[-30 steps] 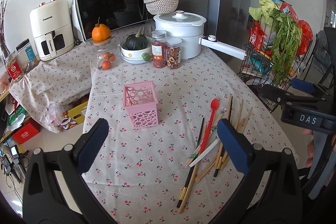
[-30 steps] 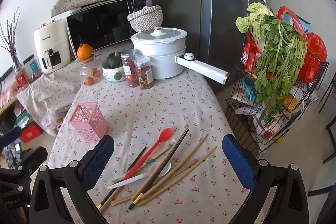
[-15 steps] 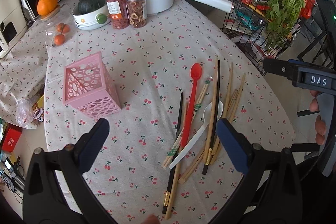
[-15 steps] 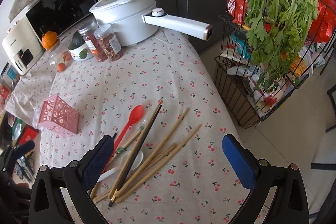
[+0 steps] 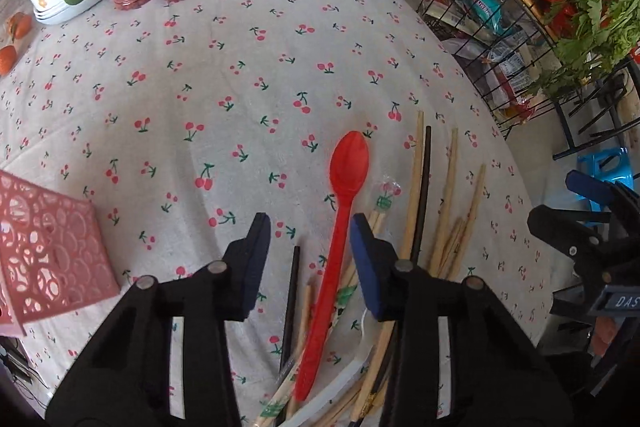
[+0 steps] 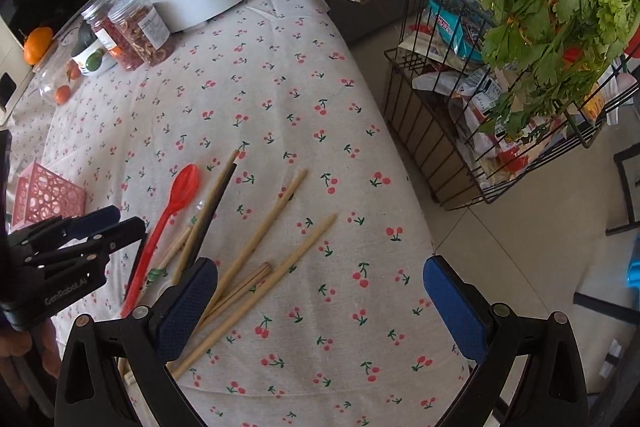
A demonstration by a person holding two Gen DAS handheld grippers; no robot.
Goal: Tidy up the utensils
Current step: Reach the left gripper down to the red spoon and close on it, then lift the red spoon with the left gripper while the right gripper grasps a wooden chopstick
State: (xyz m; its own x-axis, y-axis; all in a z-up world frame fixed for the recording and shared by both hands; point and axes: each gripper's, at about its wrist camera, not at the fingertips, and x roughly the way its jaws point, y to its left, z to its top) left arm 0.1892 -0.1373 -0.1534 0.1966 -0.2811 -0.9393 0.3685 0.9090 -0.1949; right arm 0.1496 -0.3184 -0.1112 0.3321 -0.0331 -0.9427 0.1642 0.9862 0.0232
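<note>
Both grippers' jaws gape: left gripper straddles the red spoon, right gripper near the table edge.

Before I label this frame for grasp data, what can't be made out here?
- White spoon: left wrist view, mostly under the red spoon and chopsticks.
- Pink holder: cut off by the left edge; inside unseen.
- Left hand-held gripper: whether its pads touch the red spoon's handle is unclear.
- Chopstick count: pile overlaps in both views.
</note>
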